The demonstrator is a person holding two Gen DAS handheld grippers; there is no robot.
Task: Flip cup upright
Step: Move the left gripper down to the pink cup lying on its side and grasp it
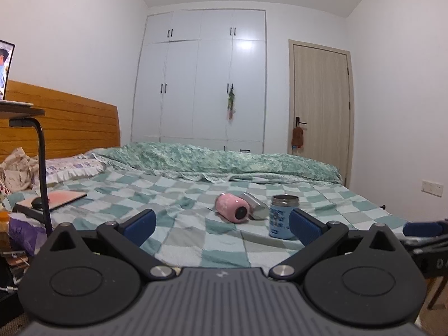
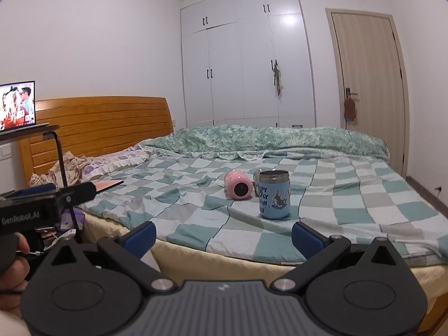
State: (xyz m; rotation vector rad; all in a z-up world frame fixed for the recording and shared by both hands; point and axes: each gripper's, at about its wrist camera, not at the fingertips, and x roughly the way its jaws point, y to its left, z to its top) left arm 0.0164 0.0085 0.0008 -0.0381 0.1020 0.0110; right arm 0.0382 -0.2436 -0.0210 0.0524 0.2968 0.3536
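Observation:
A pink cup (image 1: 232, 206) lies on its side on the checked bedspread, its dark end facing me; it also shows in the right wrist view (image 2: 238, 184). A blue printed cup (image 1: 281, 216) stands upright to its right, seen too in the right wrist view (image 2: 273, 194). A silver cup (image 1: 254, 202) lies on its side behind them. My left gripper (image 1: 222, 225) is open and empty, short of the cups. My right gripper (image 2: 224, 238) is open and empty at the bed's near edge.
The bed (image 2: 350, 196) has a folded green quilt (image 2: 280, 137) at the far side and pillows by the wooden headboard (image 2: 98, 123). A laptop on a stand (image 2: 16, 109) is at left. A notebook with a mouse (image 1: 53, 200) lies on the bed's left.

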